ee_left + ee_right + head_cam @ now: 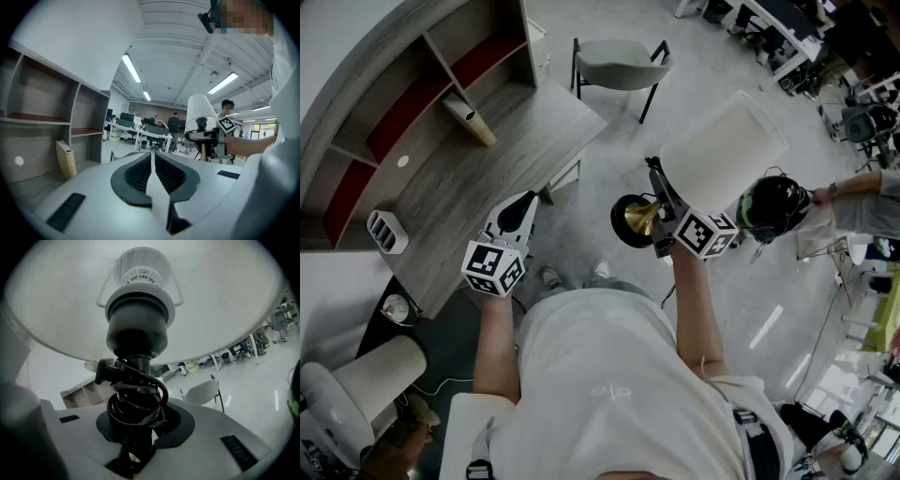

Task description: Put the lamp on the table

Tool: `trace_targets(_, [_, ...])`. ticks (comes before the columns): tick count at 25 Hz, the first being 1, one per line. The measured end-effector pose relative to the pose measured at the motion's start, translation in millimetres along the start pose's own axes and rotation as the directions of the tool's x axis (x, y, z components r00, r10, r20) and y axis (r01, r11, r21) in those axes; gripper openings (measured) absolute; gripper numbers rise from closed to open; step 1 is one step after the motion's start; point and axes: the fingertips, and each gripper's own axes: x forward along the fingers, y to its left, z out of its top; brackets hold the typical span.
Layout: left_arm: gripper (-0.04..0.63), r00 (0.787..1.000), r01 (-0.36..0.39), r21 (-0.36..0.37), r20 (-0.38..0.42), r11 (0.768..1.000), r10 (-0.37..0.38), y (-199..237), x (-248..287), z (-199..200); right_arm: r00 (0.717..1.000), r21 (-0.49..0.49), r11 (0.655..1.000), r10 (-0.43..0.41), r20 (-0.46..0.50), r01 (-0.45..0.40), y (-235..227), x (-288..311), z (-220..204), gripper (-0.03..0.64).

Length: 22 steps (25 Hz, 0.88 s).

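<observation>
The lamp has a wide white shade (pixel 722 150), a brass stem (pixel 642 217) and a black round base (pixel 625 223). It hangs tilted in the air over the floor, to the right of the wooden table (pixel 478 178). My right gripper (pixel 661 211) is shut on its stem. In the right gripper view the stem, wound with black cord (pixel 136 399), sits between the jaws of the right gripper (pixel 136 439), below the shade (pixel 225 296). My left gripper (pixel 523 211) hovers at the table's near right edge, shut and holding nothing (pixel 153 164). The left gripper view shows the lamp (pixel 201 117) far off to the right.
On the table stand a shelf unit (pixel 412 84), a tan book (pixel 471 117) leaning against it and a small white holder (pixel 386 232). A grey chair (pixel 619 64) stands beyond the table. A person in a black helmet (pixel 773 206) is close on the right. A white chair (pixel 366 384) is at lower left.
</observation>
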Motion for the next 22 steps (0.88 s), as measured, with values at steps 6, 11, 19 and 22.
trace_targets(6, [0.037,1.000,-0.021,-0.010,0.001,1.000,0.021,-7.5,11.9,-1.9,1.000,0.003,1.000,0.020,-0.001,-0.020,-13.7,0.0,5.7,0.106])
trace_targets(11, [0.037,0.999,-0.047,-0.006,-0.004,0.999,0.047,-21.0,34.3,1.9,0.998,0.017,0.998,0.059,-0.009,-0.059,-34.6,4.8,16.3,0.107])
trace_targets(19, [0.037,0.993,-0.117,-0.017,-0.035,0.993,0.116,-20.4,49.4,-4.7,0.991,0.049,0.991,0.130,-0.037,-0.128,-52.0,37.5,22.8,0.107])
trace_targets(22, [0.037,0.989,-0.142,-0.030,-0.048,0.989,0.140,-5.6,49.7,-7.7,0.989,0.065,0.988,0.143,-0.044,-0.140,-52.1,58.7,24.4,0.107])
